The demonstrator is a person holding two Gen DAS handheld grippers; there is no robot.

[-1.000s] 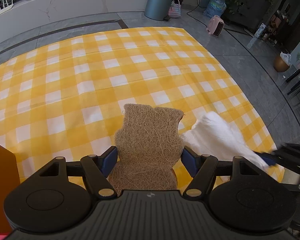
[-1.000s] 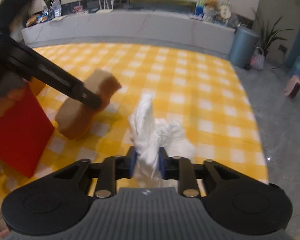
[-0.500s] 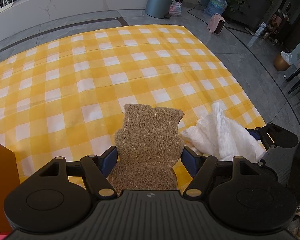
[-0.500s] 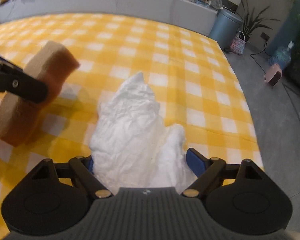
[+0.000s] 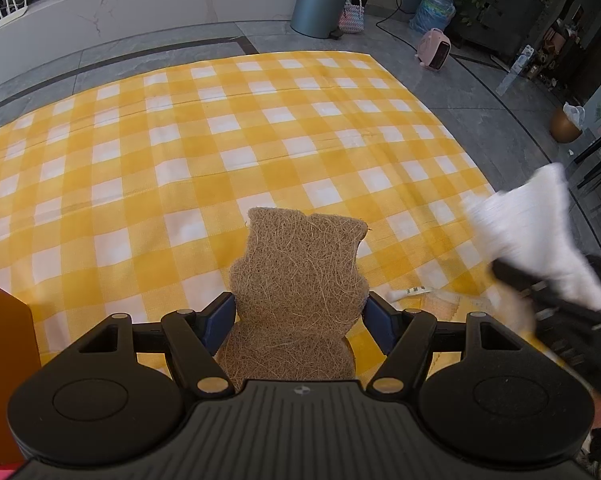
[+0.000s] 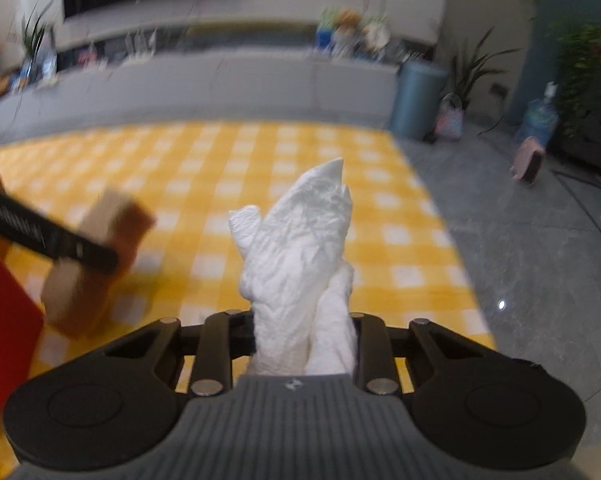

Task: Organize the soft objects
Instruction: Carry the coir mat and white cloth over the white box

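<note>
left gripper (image 5: 300, 316) pinching the fiber sponge (image 5: 300, 280), long axis straight out along the fingers, tilted down over the yellow checked cloth (image 5: 220, 140) | right gripper (image 6: 304, 340) closing on the crumpled white cloth (image 6: 300, 248), bunch sticking up and forward, lifted clear at the mat's right edge

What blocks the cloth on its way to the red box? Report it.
The left gripper and its brown sponge sit between the white cloth and the red box.
</note>
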